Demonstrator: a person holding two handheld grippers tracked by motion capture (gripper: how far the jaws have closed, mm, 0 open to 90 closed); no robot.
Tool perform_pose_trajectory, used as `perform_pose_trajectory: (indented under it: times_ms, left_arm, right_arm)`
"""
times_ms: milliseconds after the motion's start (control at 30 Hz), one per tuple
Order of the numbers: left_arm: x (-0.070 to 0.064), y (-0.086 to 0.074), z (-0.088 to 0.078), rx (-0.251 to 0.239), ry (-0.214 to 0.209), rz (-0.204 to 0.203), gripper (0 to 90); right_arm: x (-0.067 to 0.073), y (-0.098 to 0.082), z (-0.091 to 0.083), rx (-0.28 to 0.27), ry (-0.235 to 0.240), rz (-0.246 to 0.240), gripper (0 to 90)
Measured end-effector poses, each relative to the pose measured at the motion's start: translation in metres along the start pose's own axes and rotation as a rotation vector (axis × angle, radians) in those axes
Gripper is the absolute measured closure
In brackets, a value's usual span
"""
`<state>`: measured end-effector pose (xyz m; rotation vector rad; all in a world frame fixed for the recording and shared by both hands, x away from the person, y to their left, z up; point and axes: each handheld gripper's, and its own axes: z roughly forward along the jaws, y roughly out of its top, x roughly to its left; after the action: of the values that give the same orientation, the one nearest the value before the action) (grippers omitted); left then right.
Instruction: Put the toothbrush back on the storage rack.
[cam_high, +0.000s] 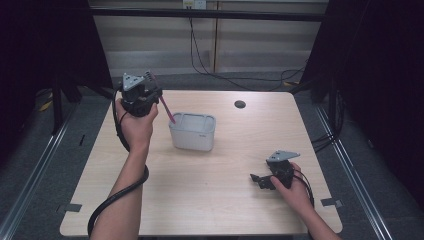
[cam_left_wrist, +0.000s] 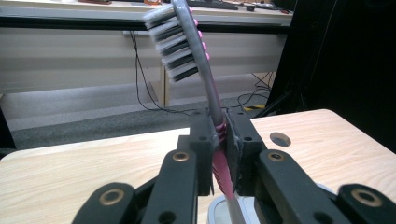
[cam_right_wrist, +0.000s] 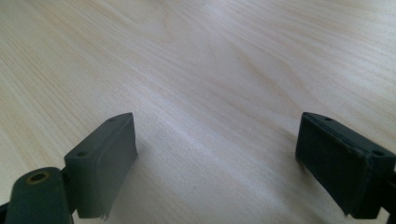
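Clamping a pink-and-grey plastic toothbrush (cam_left_wrist: 215, 116) by the ribbed middle of its handle, the left gripper (cam_left_wrist: 219, 140) holds it raised at the far-left of the pale wooden table (cam_high: 240, 200), bristle head up and slightly tilted, the handle's tail slanting down toward the rim of the white rectangular plastic tub (cam_high: 193, 131) just beside it. Such a brush is probably light and fairly stiff, though the slim neck may flex and smooth plastic can swivel between flat pads; the ribbed grip section, where the jaws now pinch, looks like the surest hold. Bristles are soft and best left untouched. The right gripper (cam_high: 260, 181) rests low on the table near the right edge, jaws spread wide and holding nothing.
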<state>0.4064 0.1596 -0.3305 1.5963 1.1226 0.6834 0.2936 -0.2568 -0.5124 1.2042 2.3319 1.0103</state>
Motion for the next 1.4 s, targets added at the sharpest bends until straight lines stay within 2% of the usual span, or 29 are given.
perform_pose_trajectory:
  times_ms: [567, 900, 1400]
  left_arm:
    - [-0.005, -0.015, 0.012, 0.016, 0.006, 0.021, 81.9]
    - [-0.01, -0.022, 0.018, 0.022, -0.004, 0.034, 81.8]
    - [-0.011, -0.03, 0.019, 0.03, -0.004, 0.041, 81.8]
  right_arm:
    - [0.0, 0.0, 0.0, 0.0, 0.0, 0.0, 11.8]
    - [0.0, 0.0, 0.0, 0.0, 0.0, -0.001, 11.8]
    - [0.0, 0.0, 0.0, 0.0, 0.0, 0.0, 11.8]
